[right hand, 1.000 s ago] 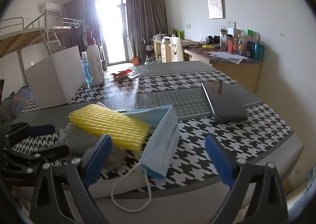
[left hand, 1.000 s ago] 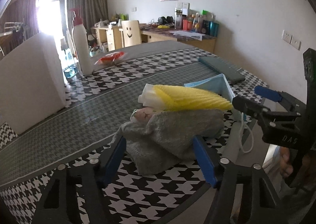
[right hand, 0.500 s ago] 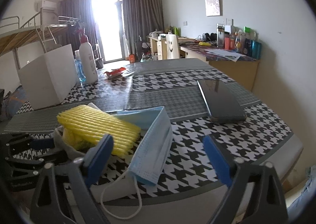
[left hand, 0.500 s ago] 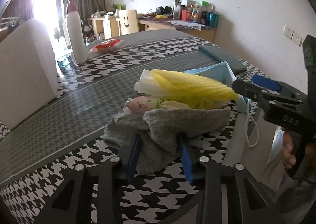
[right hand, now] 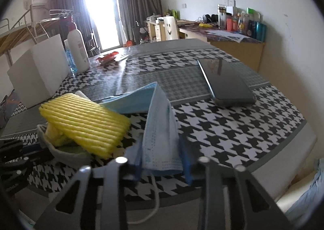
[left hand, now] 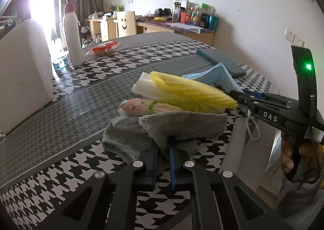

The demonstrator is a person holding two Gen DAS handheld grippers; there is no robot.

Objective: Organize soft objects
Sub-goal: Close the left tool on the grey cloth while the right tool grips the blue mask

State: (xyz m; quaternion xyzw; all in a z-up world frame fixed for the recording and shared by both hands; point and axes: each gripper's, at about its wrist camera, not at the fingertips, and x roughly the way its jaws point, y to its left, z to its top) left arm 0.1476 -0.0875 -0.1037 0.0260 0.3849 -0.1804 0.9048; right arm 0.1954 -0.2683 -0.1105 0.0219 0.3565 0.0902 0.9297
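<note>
Jaws hide gray cloth (left hand: 182,126) fold.

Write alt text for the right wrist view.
The right gripper has just been closing its jaws around the near end of a blue face mask on a houndstooth table. To its left lies a yellow ribbed sponge on a grey cloth; a dark phone lies beyond.
</note>
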